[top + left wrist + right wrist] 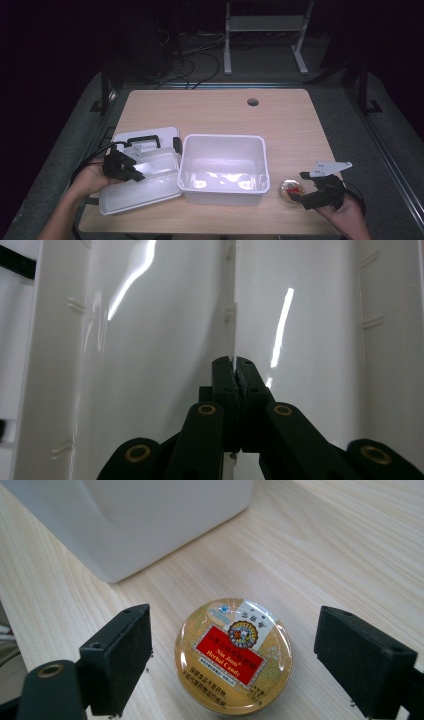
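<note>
My left gripper (131,169): matte black, blocky linkage w/ brass-ringed pivot holes behind the fingers (223,377), small screw dimples on the finger faces, grey plate on top, black cable trailing back past my wrist. My right gripper (302,187): same black build, square flat pads (122,655) w/ rounded corners, one brass-ringed pivot below the left pad, grey three-cornered plate w/ small holes above the fingers. Forearms bare, no sleeves showing near either grip.
</note>
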`<state>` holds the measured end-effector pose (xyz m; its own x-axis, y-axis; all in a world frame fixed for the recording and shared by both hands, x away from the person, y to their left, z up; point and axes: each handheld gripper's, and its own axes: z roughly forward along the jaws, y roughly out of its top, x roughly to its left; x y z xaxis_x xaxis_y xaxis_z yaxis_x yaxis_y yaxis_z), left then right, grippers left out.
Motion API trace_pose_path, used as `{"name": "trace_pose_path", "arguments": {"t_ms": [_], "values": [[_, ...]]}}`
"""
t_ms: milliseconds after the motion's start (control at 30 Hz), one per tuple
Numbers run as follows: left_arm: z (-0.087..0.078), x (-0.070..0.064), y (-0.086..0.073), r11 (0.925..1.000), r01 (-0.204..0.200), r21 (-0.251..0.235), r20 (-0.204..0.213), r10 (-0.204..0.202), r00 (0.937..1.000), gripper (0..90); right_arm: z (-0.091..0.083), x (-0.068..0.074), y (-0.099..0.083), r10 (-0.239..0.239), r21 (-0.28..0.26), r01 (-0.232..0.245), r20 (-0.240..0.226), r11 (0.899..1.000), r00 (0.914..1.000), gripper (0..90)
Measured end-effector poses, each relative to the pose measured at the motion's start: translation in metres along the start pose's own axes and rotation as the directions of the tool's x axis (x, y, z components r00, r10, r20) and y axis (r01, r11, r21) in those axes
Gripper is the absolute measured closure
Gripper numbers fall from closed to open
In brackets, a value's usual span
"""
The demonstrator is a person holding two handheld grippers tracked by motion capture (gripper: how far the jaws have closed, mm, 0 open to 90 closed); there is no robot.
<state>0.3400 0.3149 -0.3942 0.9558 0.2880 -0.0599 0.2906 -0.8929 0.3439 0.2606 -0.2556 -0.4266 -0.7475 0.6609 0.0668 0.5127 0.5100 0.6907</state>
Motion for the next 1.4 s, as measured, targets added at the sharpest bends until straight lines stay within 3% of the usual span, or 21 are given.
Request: {"name": "trace_pose_path", "arguments": {"t_ms": [567, 767, 867, 1167, 1400], "values": [[0.01, -0.003, -0.003, 0.9992, 0.0, 0.039, 0.008, 0.0, 1.0, 83.5, 0.008, -0.007, 0.001, -0.049, 0.08, 0.051, -0.028, 0.995, 0.9984, 14.9], [-0.001, -0.006, 0.001, 1.0, 0.008, -0.002, 0.004, -0.008, 1.0, 69.1, 0.01, -0.01, 0.001, -0.06, 0.136, 0.064, -0.034, 0.989, 0.9976, 14.9], [-0.006, -0.009, 0.004, 0.9994, 0.002, -0.034, -0.006, -0.002, 1.0, 59.3, 0.015, -0.011, 0.002, -0.072, 0.185, 0.077, -0.037, 0.98, 0.9967, 14.9], [-0.01, -0.018, 0.014, 0.9945, -0.016, -0.104, -0.019, 0.014, 0.9997, 48.1, 0.032, -0.009, 0.008, -0.108, 0.299, 0.12, -0.057, 0.947, 0.9925, 14.5], [-0.009, -0.02, 0.012, 0.9869, 0.0, -0.162, -0.023, -0.004, 0.9997, 42.4, 0.04, -0.006, 0.011, -0.129, 0.329, 0.145, -0.07, 0.933, 0.9892, 18.9]]}}
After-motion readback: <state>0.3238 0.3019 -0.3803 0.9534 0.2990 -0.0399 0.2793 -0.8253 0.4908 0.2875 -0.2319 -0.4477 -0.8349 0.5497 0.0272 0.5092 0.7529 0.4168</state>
